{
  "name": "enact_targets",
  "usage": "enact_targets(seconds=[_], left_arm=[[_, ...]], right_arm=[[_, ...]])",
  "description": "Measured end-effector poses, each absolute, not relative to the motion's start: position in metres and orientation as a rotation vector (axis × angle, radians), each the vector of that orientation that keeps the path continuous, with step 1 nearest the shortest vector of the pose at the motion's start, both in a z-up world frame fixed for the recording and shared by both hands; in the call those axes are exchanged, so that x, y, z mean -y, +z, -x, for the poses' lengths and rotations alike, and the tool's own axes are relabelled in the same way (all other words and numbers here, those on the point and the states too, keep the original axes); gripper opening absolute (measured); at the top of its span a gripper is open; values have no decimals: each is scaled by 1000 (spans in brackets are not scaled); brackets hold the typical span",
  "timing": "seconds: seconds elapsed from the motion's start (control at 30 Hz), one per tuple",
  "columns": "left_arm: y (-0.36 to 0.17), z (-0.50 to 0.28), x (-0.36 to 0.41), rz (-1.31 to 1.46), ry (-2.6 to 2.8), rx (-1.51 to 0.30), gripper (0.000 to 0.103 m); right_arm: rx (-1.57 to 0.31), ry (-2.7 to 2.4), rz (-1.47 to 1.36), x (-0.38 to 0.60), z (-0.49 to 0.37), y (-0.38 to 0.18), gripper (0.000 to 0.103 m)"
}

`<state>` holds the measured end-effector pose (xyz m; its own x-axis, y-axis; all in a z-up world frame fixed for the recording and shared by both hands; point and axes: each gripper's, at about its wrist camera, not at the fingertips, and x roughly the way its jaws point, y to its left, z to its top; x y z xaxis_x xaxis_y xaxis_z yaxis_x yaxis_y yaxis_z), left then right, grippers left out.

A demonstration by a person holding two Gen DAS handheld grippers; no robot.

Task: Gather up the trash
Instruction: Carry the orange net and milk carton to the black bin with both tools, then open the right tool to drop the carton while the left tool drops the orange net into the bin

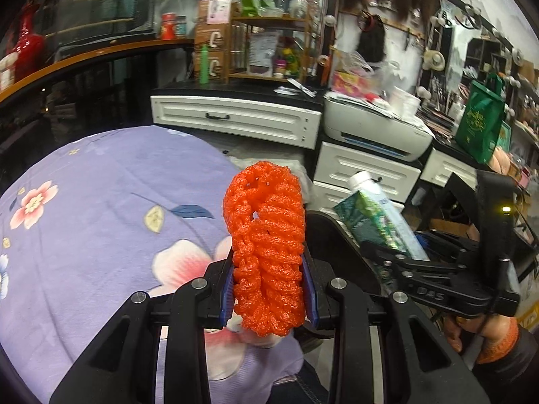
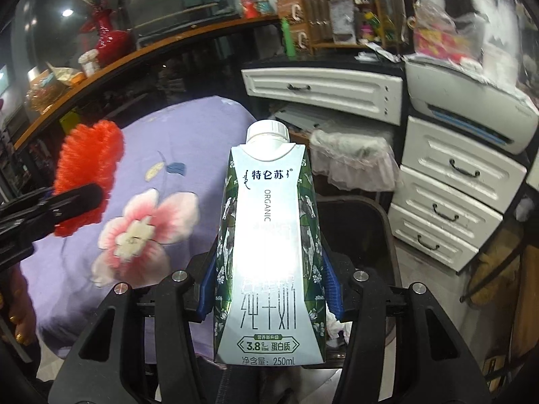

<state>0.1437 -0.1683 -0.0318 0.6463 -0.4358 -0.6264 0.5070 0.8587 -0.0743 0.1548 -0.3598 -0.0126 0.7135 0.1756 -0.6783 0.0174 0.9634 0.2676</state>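
Foam filled your left gripper: its blue pads were pressed against both sides of a crumpled orange foam mesh sleeve, which stood up between the black fingers and bulged out above them. Your right gripper was pinching a tall white and green paper milk carton with a white screw cap, its blue pads squeezing the carton's green side panels low down, the cap pointing away from you. From the left wrist view, that same carton showed tilted at the right, clamped in the other gripper, with your right hand in an orange cuff on the handle below it. From the right wrist view, the orange sleeve showed at the left, well apart from the carton. Under and beyond both held things lay a lilac cloth printed with pink flowers. Past the cloth's far edge sat a bin lined with a thin pale plastic bag, just beyond the carton's cap in the right wrist view. Behind it stood white drawers with black handles, and a white printer rested on top of them.
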Motion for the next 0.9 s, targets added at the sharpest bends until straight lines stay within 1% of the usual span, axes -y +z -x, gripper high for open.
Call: enact_targets(seconds=[0.6,0.67,0.73,0.9], left_arm=[[-66,-153,225,-175,-627,-767,32],[-70,-155,230,-181,-635,-774,32],[-73,-156,235,-190,-638,-781,32],[-83,-158,245,-208,-646,-807,32]], right_arm=[[-970,-9,-393,400,-194,-126,53],[-975,-19,-410,405,-195,-131,60],[-970,-26,-419,408,-192,-132,64],[-935,-60,-380,414,-185,-116,65]])
